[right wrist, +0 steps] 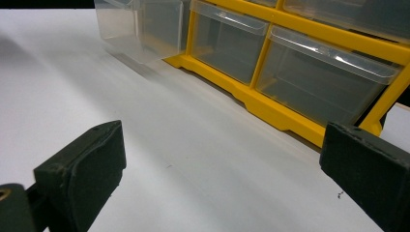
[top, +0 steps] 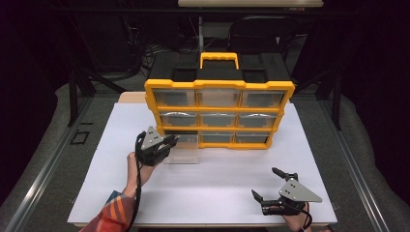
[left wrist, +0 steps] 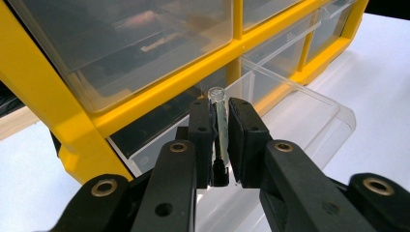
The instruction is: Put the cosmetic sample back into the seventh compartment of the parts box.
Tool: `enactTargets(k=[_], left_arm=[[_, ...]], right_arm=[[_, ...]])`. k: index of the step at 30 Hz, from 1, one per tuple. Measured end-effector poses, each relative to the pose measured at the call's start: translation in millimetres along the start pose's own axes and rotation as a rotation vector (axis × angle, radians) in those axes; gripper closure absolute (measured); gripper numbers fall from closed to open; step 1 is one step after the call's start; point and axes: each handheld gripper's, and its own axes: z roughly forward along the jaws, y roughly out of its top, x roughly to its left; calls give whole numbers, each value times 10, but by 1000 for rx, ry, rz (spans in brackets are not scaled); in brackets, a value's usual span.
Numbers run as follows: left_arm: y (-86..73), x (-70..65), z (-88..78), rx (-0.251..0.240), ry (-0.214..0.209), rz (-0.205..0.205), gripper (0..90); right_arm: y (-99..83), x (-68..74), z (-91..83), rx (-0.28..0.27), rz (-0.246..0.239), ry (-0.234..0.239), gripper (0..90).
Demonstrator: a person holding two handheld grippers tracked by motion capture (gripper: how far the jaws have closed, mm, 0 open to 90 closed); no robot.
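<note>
**Left claw holds vial at open drawer**

Left claw (left wrist: 220, 145) clamped on small clear vial (left wrist: 220, 113), over pulled-out bottom-left drawer (top: 183, 151) of yellow organizer (top: 220, 113). Right claw (top: 268, 185) wide open, empty, near white surface (top: 217, 188) front edge.

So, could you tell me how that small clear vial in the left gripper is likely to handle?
The vial looks thin, smooth and transparent, so it is probably light and slippery, and could crack under a hard squeeze. Being a slim cylinder, it would likely roll if laid on the table rather than in the pulled-out drawer.
</note>
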Motion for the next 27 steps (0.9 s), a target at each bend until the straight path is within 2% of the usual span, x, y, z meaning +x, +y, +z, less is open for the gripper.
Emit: enactTargets(k=[12, 14, 19, 22, 24, 27], left_arm=[[-2, -10, 24, 17, -9, 0, 797], [7, -7, 11, 4, -1, -10, 714], [41, 3, -82, -36, 22, -30, 405], [44, 3, -130, -43, 22, -34, 254], [40, -3, -154, -42, 22, -32, 182], [20, -18, -193, -46, 26, -33, 125]], right_arm=[[0, 0, 0, 0, -1, 0, 18], [-1, -2, 0, 1, 0, 1, 17], [1, -5, -9, -2, -3, -3, 18], [0, -6, -14, -6, -2, -1, 18], [-1, -7, -16, -8, -2, -1, 18], [-5, -15, -20, -8, 0, -3, 18]])
